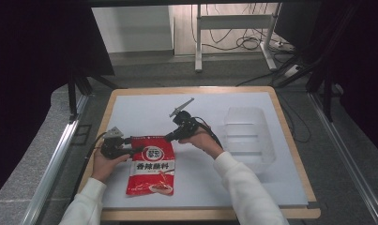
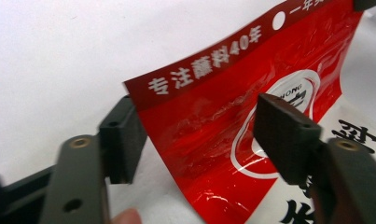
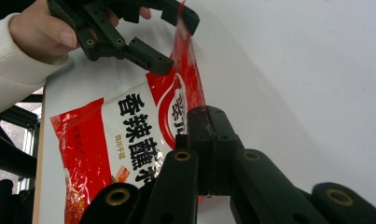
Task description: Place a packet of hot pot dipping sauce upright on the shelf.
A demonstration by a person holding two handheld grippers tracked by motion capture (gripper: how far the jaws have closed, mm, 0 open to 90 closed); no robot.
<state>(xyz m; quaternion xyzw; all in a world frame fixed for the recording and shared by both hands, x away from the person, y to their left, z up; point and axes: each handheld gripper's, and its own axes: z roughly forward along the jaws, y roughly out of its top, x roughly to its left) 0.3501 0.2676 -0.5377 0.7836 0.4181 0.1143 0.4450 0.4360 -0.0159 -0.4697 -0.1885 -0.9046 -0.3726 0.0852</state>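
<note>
The glossy plastic seasoning packet [image 1: 151, 166] is bright red with a white panel of black characters, a white-ringed round logo, and a darker red top band bearing white characters. The flat tabletop [image 1: 252, 187] is white, edged in pale wood. Both sleeves are white.

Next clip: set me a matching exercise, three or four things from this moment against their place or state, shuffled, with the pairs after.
Things:
1. left gripper
2. right gripper
3. red packet
4. clear bin

States:
A. stands on the table's right part, touched by nothing
B. shut on the packet's top edge
C. open, fingers on either side of the packet's top corner
D. lies on the white table, top end raised

Pairs: 1-C, 2-B, 3-D, 4-A
</note>
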